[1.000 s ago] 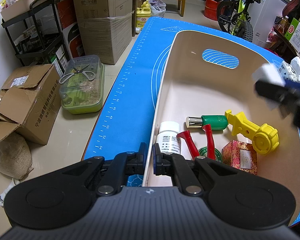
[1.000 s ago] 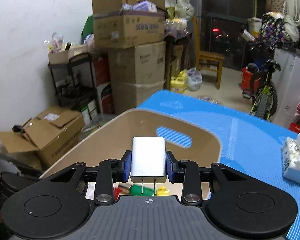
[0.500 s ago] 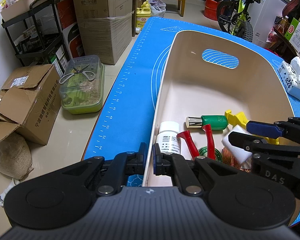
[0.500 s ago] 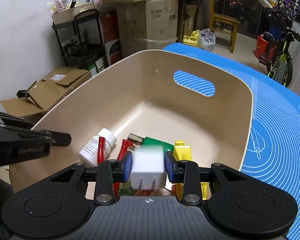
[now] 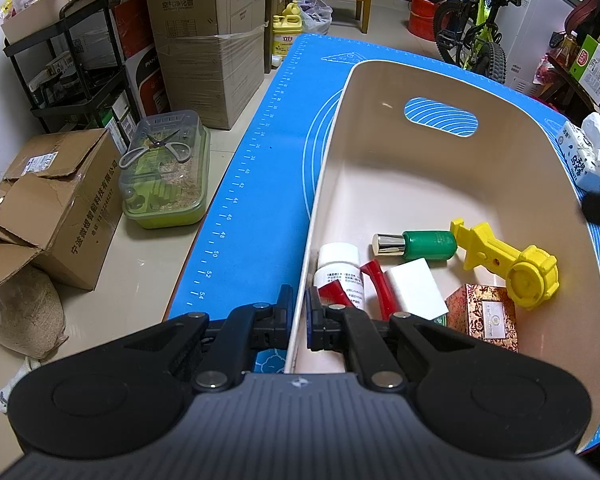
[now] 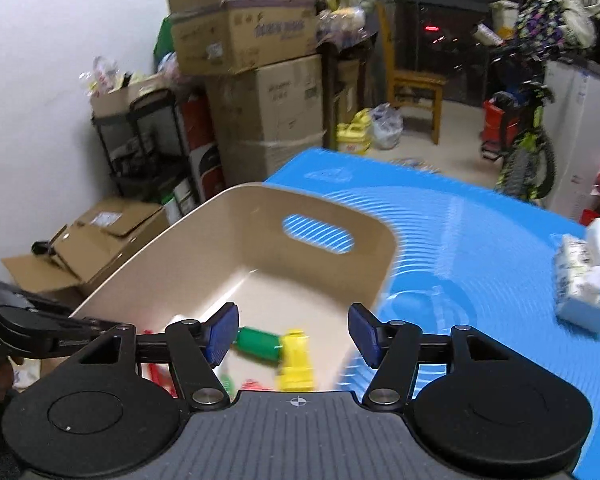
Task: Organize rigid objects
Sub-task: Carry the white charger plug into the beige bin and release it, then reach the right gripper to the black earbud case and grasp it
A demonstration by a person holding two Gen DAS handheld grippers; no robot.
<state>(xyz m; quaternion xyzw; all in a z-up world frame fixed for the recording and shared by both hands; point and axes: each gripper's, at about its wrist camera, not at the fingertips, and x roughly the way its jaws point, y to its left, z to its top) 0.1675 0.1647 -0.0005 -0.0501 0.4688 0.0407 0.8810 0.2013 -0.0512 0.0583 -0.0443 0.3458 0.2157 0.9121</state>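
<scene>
Now, stage: judged from the bin's contents, sorting is well along, and the white charger block [image 5: 416, 290] lies inside the beige bin [image 5: 380, 80], resting across the red-handled tool [image 5: 376, 286] beside the white pill bottle [image 5: 338, 268].
Left gripper [image 5: 298, 314]: closed down on the bin's near rim, one finger outside the wall and one inside, pinning the bin on the blue mat [image 5: 260, 184].
Right gripper [image 6: 292, 334]: jaws opening, nothing between them; it hangs above the bin's near right corner, and the picture is smeared by motion.
Risk, charger: it sits tilted on the red handles rather than flat, so a knock to the bin could slide it against the green bottle [image 5: 420, 245].
Risk, rim: if the left grip slackens, the light bin may skid on the mat when the next item drops in.
Risk, right gripper: a low pass could clip the bin's right wall and tip it.
Risk, tissue pack [image 6: 584, 280]: it is soft, so it probably does not belong with the rigid things; grabbing it would be a mistake.
Count, in bin: one charger, one pill bottle, one red-handled tool, one green bottle, one yellow plastic tool [image 5: 508, 264], one patterned box [image 5: 486, 316].
Count, on mat: one tissue pack, well apart from the bin.
</scene>
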